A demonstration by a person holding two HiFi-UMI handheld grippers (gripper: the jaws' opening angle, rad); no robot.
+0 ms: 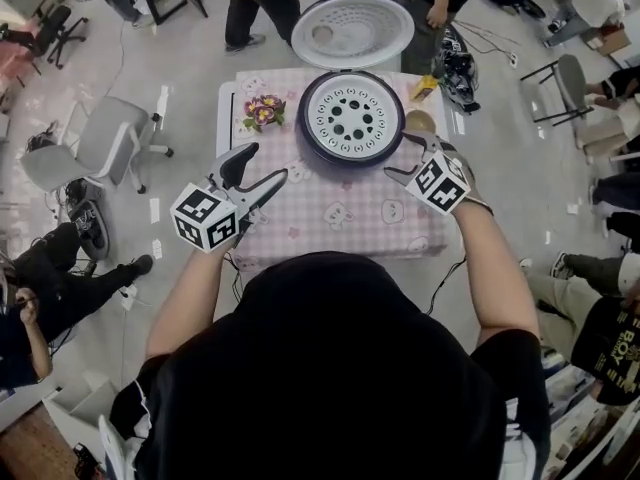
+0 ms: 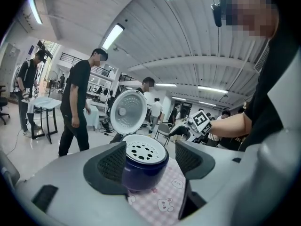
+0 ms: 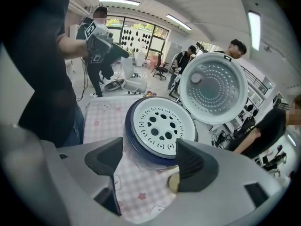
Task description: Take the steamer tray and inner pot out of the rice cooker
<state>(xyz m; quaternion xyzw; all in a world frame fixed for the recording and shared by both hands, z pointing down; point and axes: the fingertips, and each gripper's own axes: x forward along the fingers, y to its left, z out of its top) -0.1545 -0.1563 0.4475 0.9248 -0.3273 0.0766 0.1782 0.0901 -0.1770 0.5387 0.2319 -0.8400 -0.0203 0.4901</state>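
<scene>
Cooker (image 1: 303,118) sits mid-desk (image 1: 226,103), lid (image 1: 352,30) standing open at the back. Tray (image 1: 352,118), white w/ round holes, is seated in the cooker's mouth, about level w/ the rim. Pot isn't visible, presumably under the tray.

L tool (image 1: 268,163) hovers near the cooker's front-left. Its jaws are spread w/ nothing between them. The left gripper view only frames the cooker through the gap, clearly apart from it. R tool (image 1: 405,158) is just beside the cooker's front-right edge, jaws likewise spread & empty.

Handling, as a guess:
- **Tray:** looks like thin plastic, so prob light, fairly stiff & smooth. It needs little squeeze but will tip if pinched on one side only. Best hold is prob the outer rim, one tool each side & opposite, lifting straight up.
- **Pot:** prob metal, heavier, w/ slick walls; can't tell if it has handles. Take the lip at two opposite pts w/ both tools & keep it level.
- **Cooker:** may shift on the desk as parts pull free.

Flowers (image 1: 264,110) stand near the cooker's left, so the L tool has little room there.
</scene>
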